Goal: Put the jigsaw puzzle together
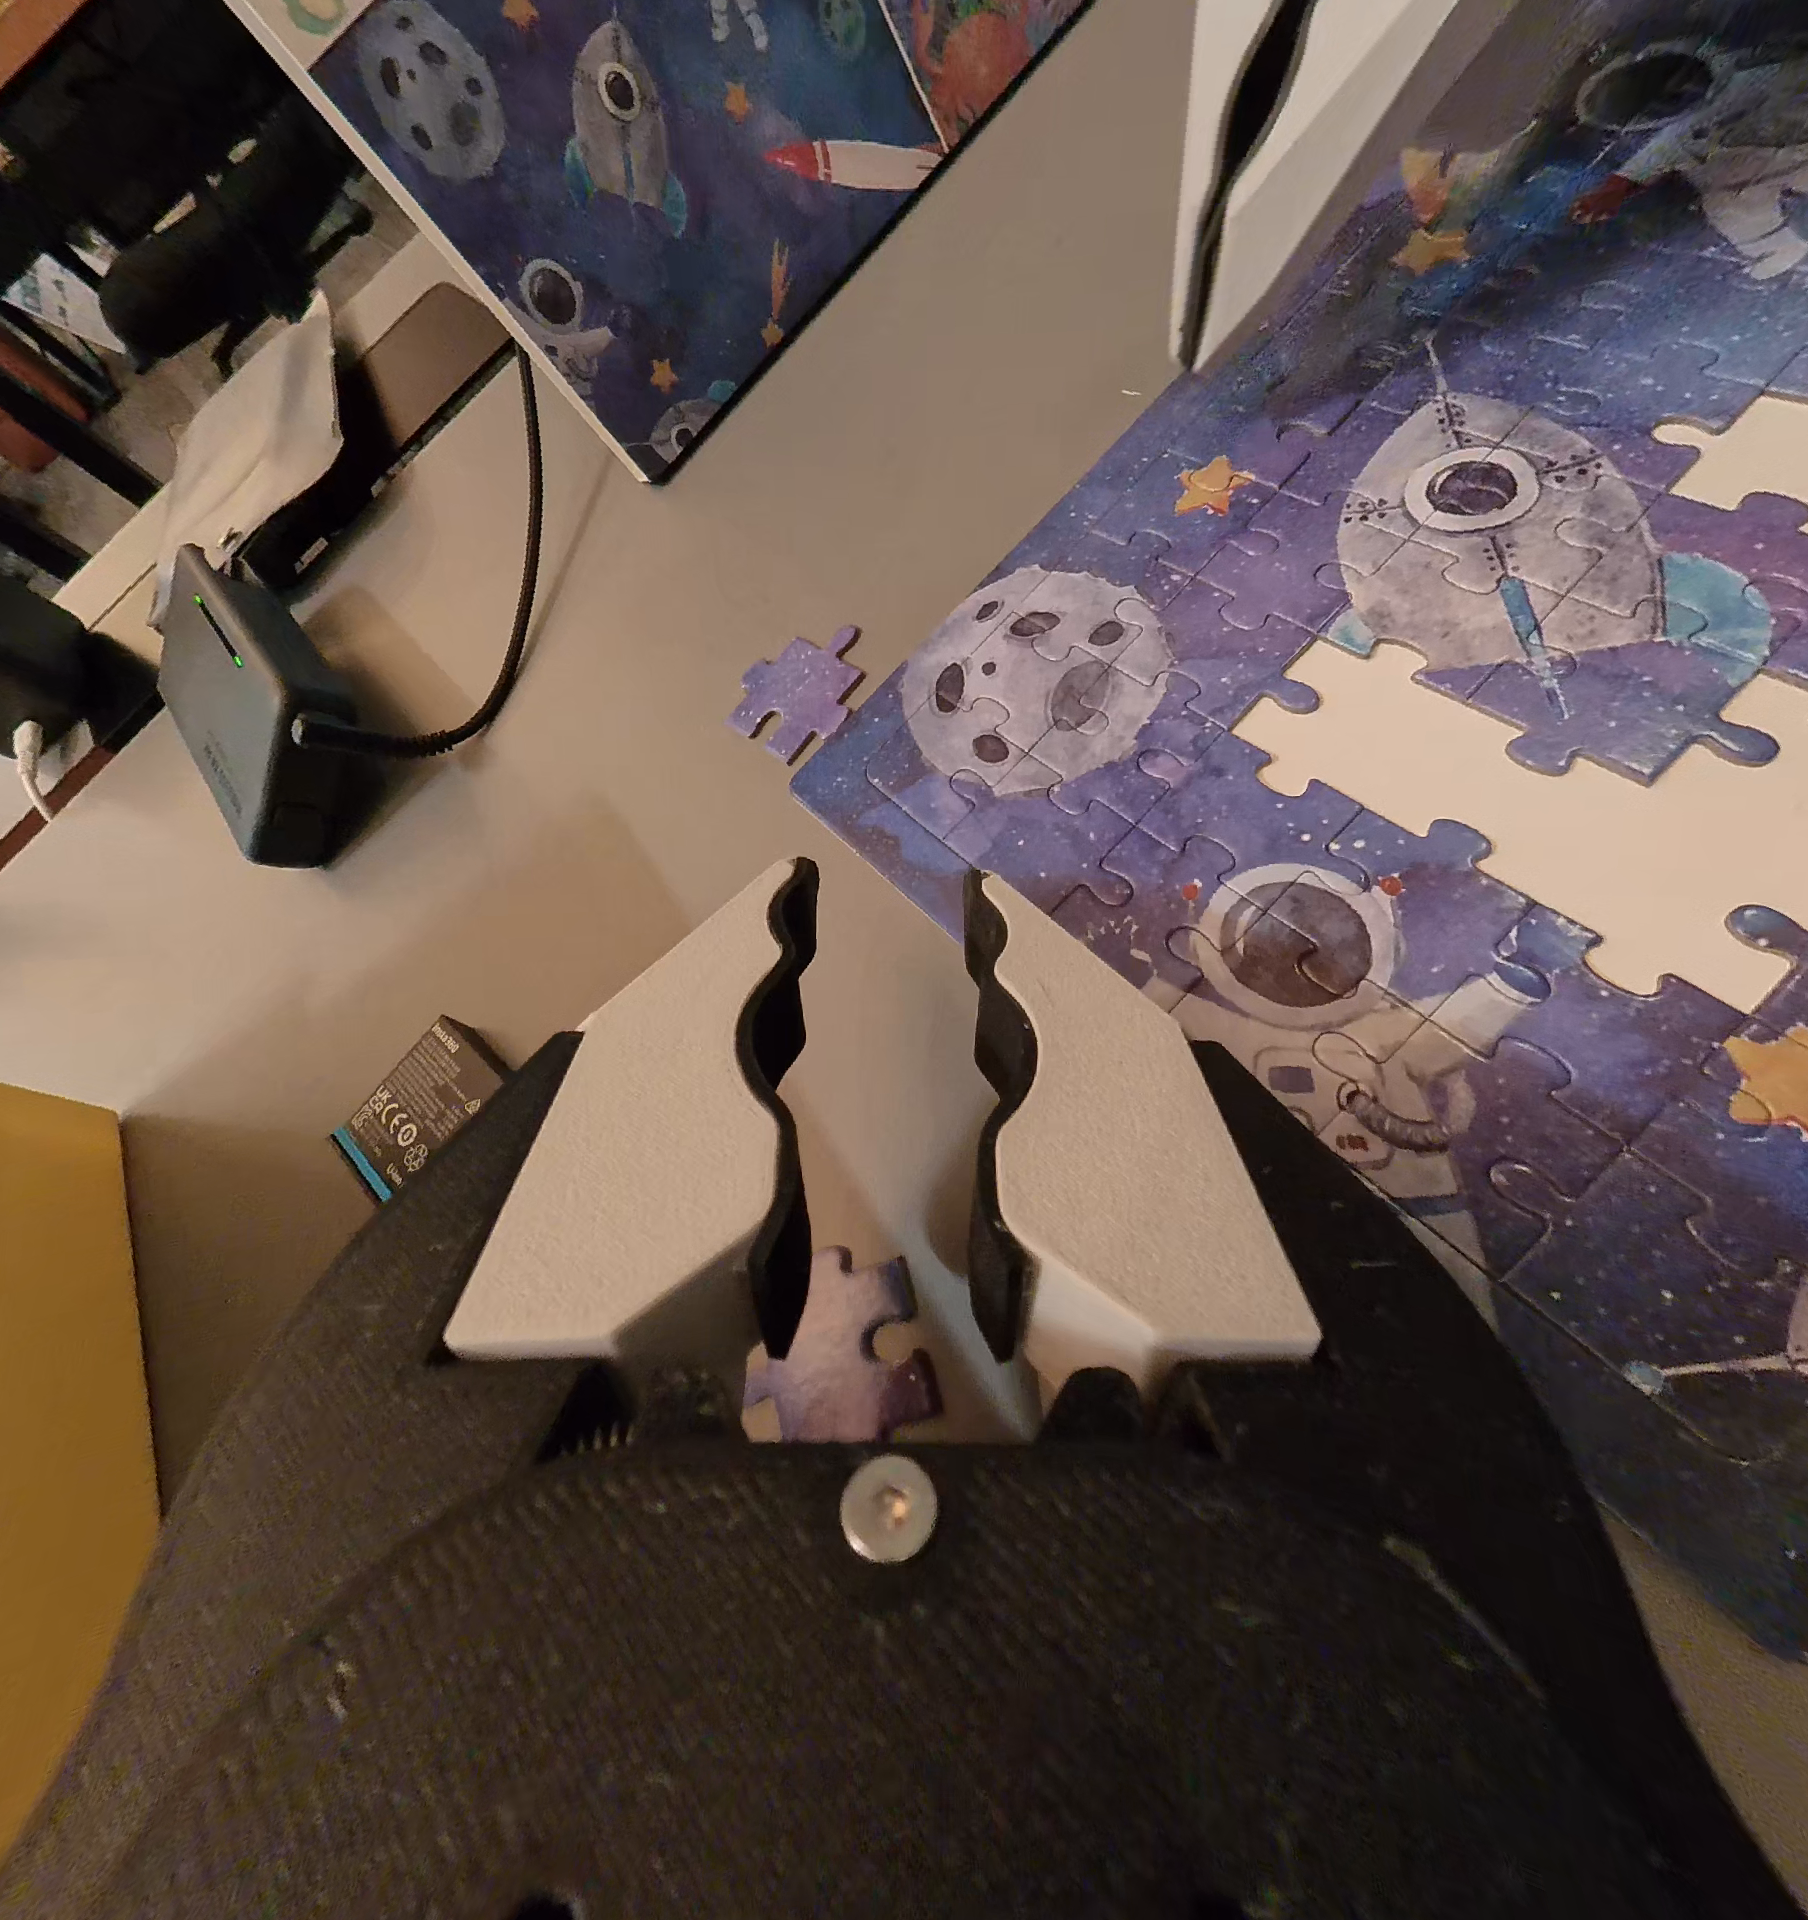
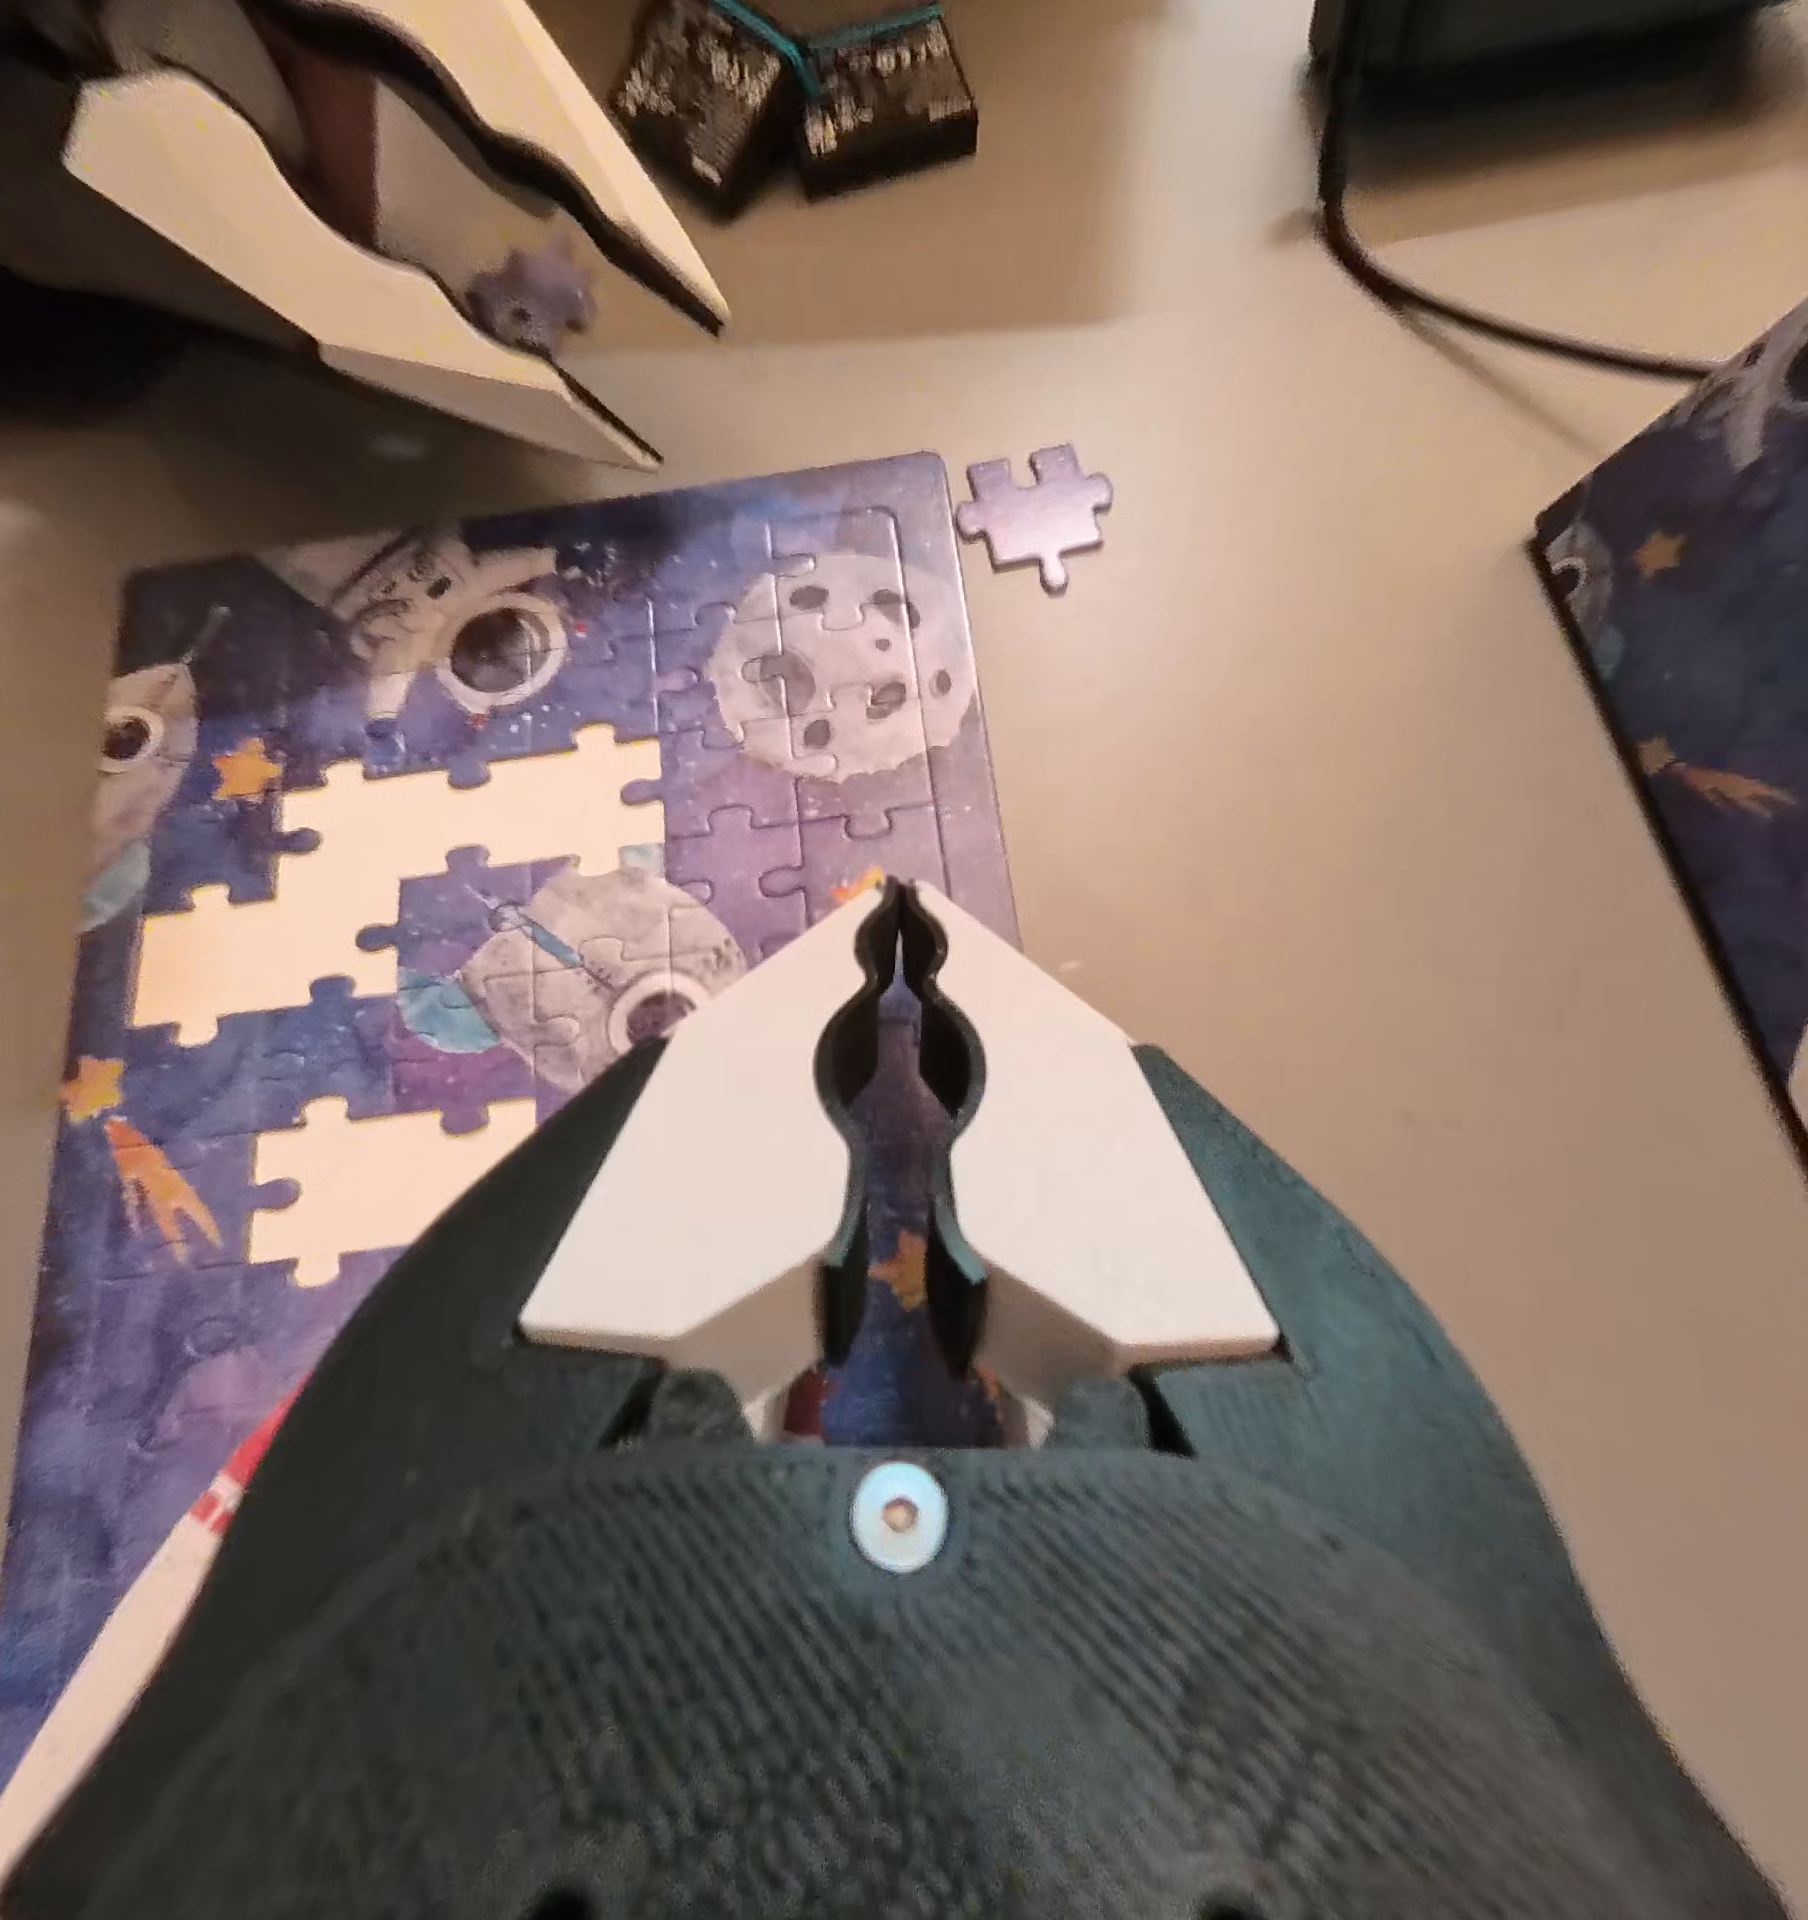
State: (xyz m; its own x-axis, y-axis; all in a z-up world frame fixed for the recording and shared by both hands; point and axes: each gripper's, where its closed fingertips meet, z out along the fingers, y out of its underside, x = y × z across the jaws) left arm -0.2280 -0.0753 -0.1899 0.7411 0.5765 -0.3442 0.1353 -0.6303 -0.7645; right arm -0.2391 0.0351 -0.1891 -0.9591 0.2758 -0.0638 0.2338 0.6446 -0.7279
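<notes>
Two loose pieces: one purple cardboard jigsaw piece point(image 1: 801, 691) lay flat on the beige table point(image 1: 671, 520), just beside the moon corner of the puzzle; the other purple piece point(image 1: 838, 1340) showed low between the left fingers, looked like it was lying on the table.
Puzzle: mostly built blue space-scene jigsaw puzzle point(image 1: 1191, 831) sat flat on the table, with several white gaps point(image 2: 464, 810) open in the middle.
Left gripper point(image 1: 884, 883): jaws stood well apart, pinched nothing, hovered off the puzzle's edge right over that second piece.
Right gripper point(image 2: 895, 894): tips pressed together, nothing seen between them, hung over the puzzle near the grey rocket.
Step in hand, best guess: picking up the piece under the left fingers.
How to nail it: needed to come down low, straddle the piece across its flat sides rather than its tabs, squeeze gently, then lift straight up.
Watch out: thin card on a smooth table probably slid instead of lifting; could've braced it with the shut right tips.
Reference: illustrated box lid point(image 1: 619, 208) lay well apart, handy for matching the gap.
</notes>
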